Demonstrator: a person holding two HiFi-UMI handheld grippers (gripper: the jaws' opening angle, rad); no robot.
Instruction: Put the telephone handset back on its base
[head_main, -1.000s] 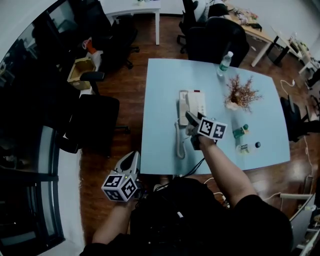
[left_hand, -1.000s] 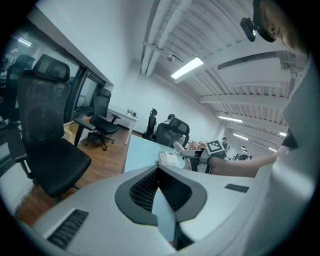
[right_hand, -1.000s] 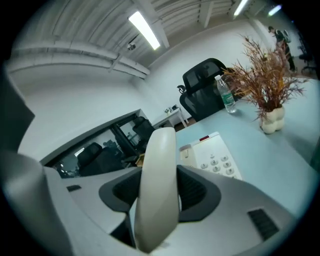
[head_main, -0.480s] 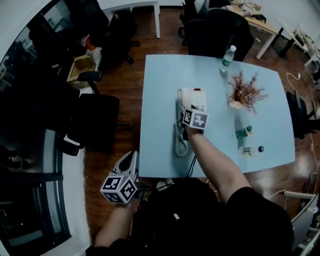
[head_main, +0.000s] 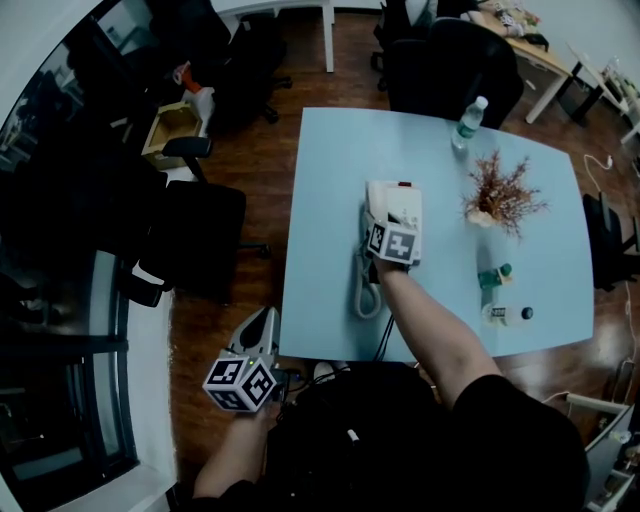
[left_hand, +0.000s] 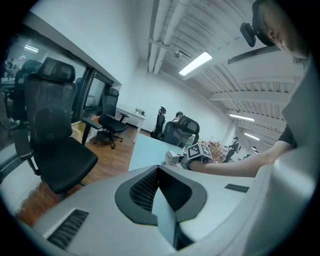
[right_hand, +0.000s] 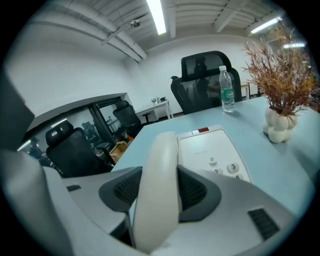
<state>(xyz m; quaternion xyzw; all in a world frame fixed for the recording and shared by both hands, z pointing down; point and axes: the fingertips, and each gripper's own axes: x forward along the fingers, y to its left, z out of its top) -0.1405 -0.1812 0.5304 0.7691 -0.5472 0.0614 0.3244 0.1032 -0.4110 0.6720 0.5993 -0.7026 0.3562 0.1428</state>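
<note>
The white handset (right_hand: 157, 190) stands between the jaws of my right gripper (right_hand: 159, 197), which is shut on it. In the head view the right gripper (head_main: 380, 228) hovers over the left side of the white phone base (head_main: 402, 203) on the pale blue table (head_main: 320, 200). The handset's far end points along the base's left edge, next to the keypad (right_hand: 220, 167). A coiled cord (head_main: 366, 292) trails toward the table's front edge. My left gripper (head_main: 259, 325) hangs off the table near my body, its jaws shut on nothing (left_hand: 159, 200).
A water bottle (head_main: 468, 122) stands at the table's far edge, a vase of dried twigs (head_main: 500, 195) right of the phone. Two small items (head_main: 497, 273) (head_main: 506, 314) lie near the front right. Black office chairs (head_main: 200, 240) stand left of and behind the table.
The right gripper has carried the handset left and forward, from the base's front right corner to over its left side. The left gripper has stayed put.
</note>
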